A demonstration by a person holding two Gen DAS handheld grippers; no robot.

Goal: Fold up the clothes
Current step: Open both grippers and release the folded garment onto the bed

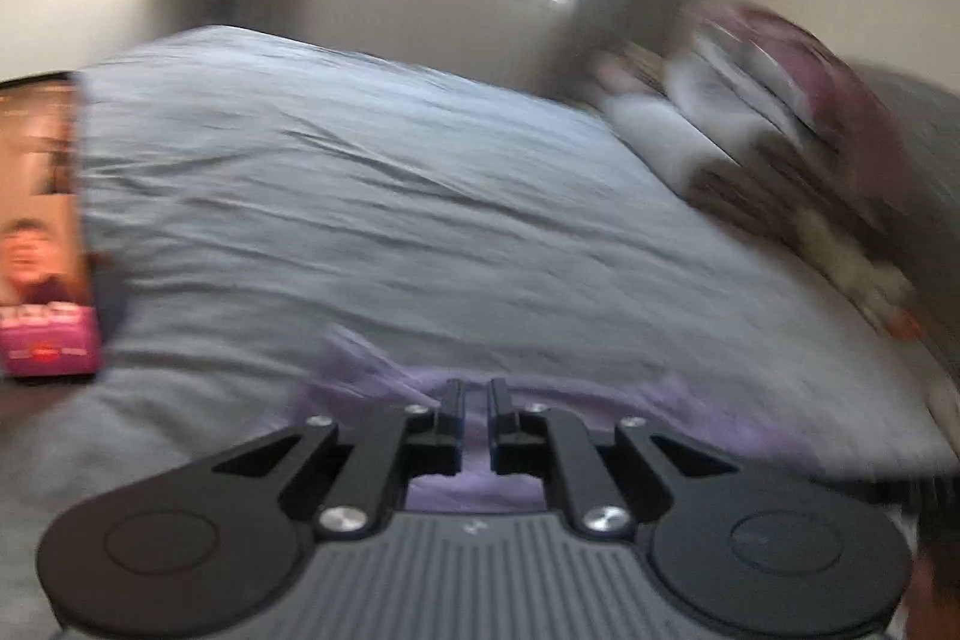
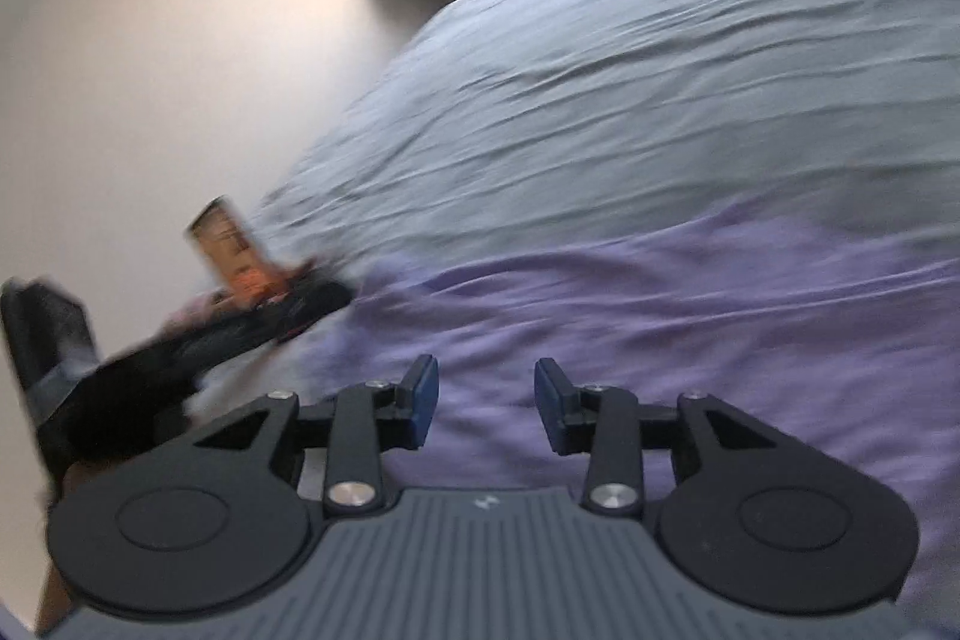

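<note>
Lilac garment (image 2: 690, 316) spread at the bed's (image 1: 360, 172) near edge, left gripper (image 1: 477, 400) nearly shut with only a slit, apparently nothing pinched, right gripper (image 2: 486, 388) parted and empty, so next probably a fresh hem grab.

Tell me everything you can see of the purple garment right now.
The purple garment is soft lilac cloth, creased, lying spread on the grey bedsheet at the near side of the bed. Its type is unclear through blur. The right tongs stand open above it, pinching nothing. The left tongs are nearly shut over its edge; a grip can't be confirmed.
</note>
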